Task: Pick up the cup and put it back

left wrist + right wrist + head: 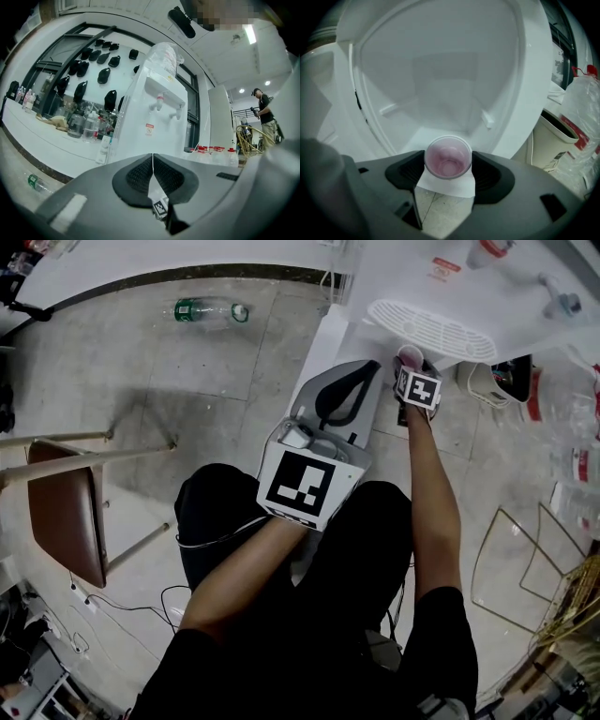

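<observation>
A translucent pink cup [447, 157] sits upright between the jaws of my right gripper [448, 161], which is shut on its sides. It is held just in front of the white water dispenser's alcove [440, 70]. In the head view the cup [409, 357] and right gripper [412, 367] are beside the dispenser's slotted drip tray [429, 329]. My left gripper [342, 395] is held lower and nearer my body, its black pads [140, 176] pressed together with nothing between them. It faces the water dispenser [154, 117].
A brown chair [66, 512] stands at the left and a plastic bottle [208, 311] lies on the floor. A gold wire rack [525, 568] is at the right. A white bin [553, 136] stands right of the dispenser. A person [265, 112] stands far right.
</observation>
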Available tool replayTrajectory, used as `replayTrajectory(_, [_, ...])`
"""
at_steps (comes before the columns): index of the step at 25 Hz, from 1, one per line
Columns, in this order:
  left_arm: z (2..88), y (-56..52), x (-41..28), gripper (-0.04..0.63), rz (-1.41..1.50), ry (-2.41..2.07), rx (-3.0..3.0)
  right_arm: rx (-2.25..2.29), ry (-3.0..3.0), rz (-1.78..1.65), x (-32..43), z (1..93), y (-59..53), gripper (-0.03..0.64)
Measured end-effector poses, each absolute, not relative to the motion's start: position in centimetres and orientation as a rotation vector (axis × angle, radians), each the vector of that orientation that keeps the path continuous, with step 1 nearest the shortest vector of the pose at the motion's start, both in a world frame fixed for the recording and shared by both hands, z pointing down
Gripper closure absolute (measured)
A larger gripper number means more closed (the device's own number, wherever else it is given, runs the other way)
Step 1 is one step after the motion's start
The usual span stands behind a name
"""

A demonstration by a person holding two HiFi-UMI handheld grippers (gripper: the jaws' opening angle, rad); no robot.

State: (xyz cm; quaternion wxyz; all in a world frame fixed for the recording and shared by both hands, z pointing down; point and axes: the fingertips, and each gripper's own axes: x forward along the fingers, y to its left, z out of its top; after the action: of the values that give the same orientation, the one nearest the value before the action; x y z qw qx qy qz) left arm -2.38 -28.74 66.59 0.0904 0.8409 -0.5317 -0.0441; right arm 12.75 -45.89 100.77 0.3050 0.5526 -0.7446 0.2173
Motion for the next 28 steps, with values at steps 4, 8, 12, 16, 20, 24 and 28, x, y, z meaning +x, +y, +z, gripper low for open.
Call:
replayTrajectory(4, [66.5, -28.9, -1.9, 0.586, -0.118, -1.595, 2.523, 1.431, -1.996, 0.576, 13.3, 99.2, -44.0, 0.313])
replayTrajectory(8, [67.1, -29.0, -1.4, 0.586, -0.089, -1.596, 2.527, 1.403, -2.038, 0.609, 13.9, 97.1, -41.5, 0.314])
replayTrajectory(12, [66.4, -29.2, -1.1, 0.586, -0.095, -1.598, 2.538, 1.356, -2.075, 0.639, 14.2, 95.1, -38.7, 0.314])
replayTrajectory(16, [66.1, -29.3, -0.4, 0.586, -0.092, -1.594, 2.562, 1.306, -2.131, 0.645, 14.5, 92.0, -35.9, 0.314])
replayTrajectory(20, [65.8, -29.2, 0.4, 0.586, -0.104, -1.566, 2.576, 1.242, -2.186, 0.6, 15.0, 88.2, -33.2, 0.314])
replayTrajectory(24, [65.8, -29.4, 1.0, 0.586, -0.109, -1.537, 2.59, 1.2, -2.239, 0.562, 15.5, 84.2, -30.3, 0.314])
replayTrajectory(28, [65.7, -29.5, 1.3, 0.586, -0.115, -1.516, 2.593, 1.168, -2.29, 0.516, 16.2, 79.7, -28.0, 0.314])
